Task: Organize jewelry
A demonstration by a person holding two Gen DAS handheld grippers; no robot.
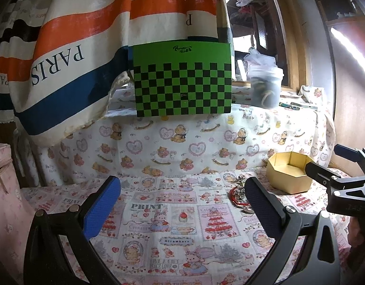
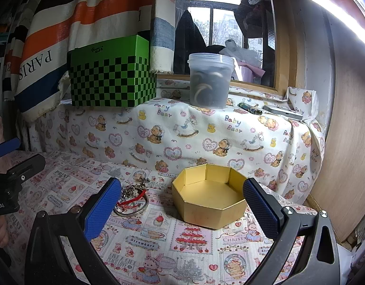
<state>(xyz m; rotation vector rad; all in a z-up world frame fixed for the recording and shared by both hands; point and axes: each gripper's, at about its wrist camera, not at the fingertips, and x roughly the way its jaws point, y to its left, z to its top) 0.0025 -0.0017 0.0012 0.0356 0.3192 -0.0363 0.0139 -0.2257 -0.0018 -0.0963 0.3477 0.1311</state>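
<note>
A small heap of jewelry (image 2: pixel 132 198) lies on the patterned cloth: a silver bangle, a red cord bracelet and metal charms. It also shows in the left wrist view (image 1: pixel 238 192), partly hidden behind my left gripper's right finger. An empty gold hexagonal box (image 2: pixel 209 200) stands just right of it; in the left wrist view the box (image 1: pixel 289 174) is at the right. My left gripper (image 1: pixel 182 210) is open and empty above the cloth, left of the jewelry. My right gripper (image 2: pixel 182 210) is open and empty, its jaws either side of the box and jewelry.
A raised ledge under teddy-bear cloth (image 2: pixel 206 133) runs along the back. On it stand a green checkered box (image 2: pixel 111 80) and a clear plastic tub (image 2: pixel 209 83), with small items (image 2: pixel 282 112) at the right. A striped PARIS bag (image 1: pixel 63 59) hangs left. A pink bag (image 1: pixel 4 190) stands far left.
</note>
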